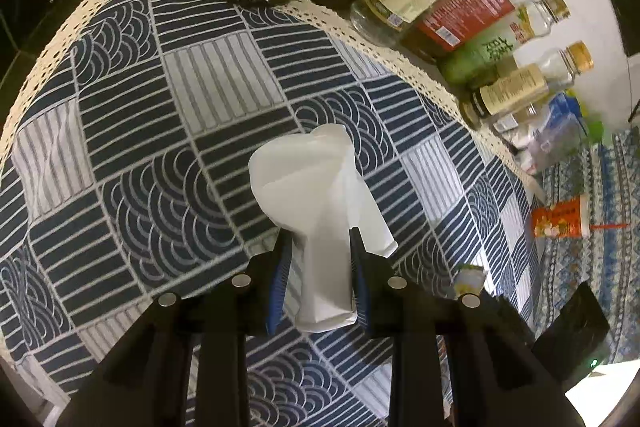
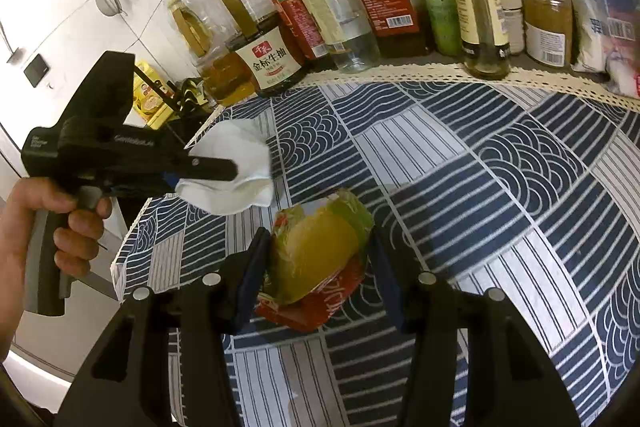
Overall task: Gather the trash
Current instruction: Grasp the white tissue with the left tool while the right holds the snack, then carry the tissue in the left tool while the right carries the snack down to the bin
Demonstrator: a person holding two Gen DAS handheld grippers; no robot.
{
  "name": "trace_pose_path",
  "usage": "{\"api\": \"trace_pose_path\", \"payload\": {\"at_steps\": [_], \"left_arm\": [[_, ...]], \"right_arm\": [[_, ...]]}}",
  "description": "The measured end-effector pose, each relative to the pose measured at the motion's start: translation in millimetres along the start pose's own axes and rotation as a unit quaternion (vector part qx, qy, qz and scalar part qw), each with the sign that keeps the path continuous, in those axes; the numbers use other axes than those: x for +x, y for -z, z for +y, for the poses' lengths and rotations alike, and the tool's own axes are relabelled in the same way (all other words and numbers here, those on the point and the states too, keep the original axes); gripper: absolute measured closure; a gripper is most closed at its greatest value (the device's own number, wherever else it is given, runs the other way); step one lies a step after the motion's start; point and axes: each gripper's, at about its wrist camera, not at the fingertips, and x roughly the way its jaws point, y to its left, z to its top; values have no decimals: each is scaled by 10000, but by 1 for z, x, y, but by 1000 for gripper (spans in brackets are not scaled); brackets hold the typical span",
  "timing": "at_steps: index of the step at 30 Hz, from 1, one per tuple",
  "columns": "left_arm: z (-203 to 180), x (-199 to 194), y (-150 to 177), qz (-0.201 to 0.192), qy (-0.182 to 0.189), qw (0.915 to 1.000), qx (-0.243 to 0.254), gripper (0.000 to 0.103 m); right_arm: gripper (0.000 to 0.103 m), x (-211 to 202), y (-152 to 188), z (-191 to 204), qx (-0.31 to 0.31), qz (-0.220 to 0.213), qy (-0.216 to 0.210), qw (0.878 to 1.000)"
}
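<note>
My left gripper (image 1: pixel 318 241) is shut on a white tissue (image 1: pixel 320 195), held above the blue patterned tablecloth (image 1: pixel 160 131). The right wrist view shows the same gripper (image 2: pixel 236 169) from the side, with the tissue (image 2: pixel 236 167) bunched around its fingertips. My right gripper (image 2: pixel 318 239) is shut on a crumpled red, yellow and green snack wrapper (image 2: pixel 316 263), its fingers pressing both sides, above the cloth (image 2: pixel 480 167).
A row of oil, soy sauce and vinegar bottles (image 2: pixel 340 7) lines the far edge of the table, with jars and bags (image 2: pixel 592 11) at the right. A small red packet (image 1: pixel 560 219) lies on another cloth at the right. A black box (image 1: pixel 568 335) sits nearby.
</note>
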Motion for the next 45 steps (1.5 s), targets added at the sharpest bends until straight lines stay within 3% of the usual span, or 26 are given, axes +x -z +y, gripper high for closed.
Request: {"api": "trace_pose_path", "payload": {"at_steps": [20, 30, 41, 45], "left_arm": [[5, -45, 73, -90, -8, 9962, 863, 77], [27, -97, 110, -422, 238, 9852, 1643, 77], [83, -147, 152, -594, 640, 9793, 1825, 77], [102, -164, 171, -620, 732, 9761, 1950, 77]], "right_arm": [[52, -40, 41, 36, 216, -199, 511, 9983], [52, -64, 64, 108, 224, -436, 964, 9941], [52, -87, 92, 190, 224, -767, 1378, 9872], [52, -91, 109, 216, 392, -840, 1348, 9865]]}}
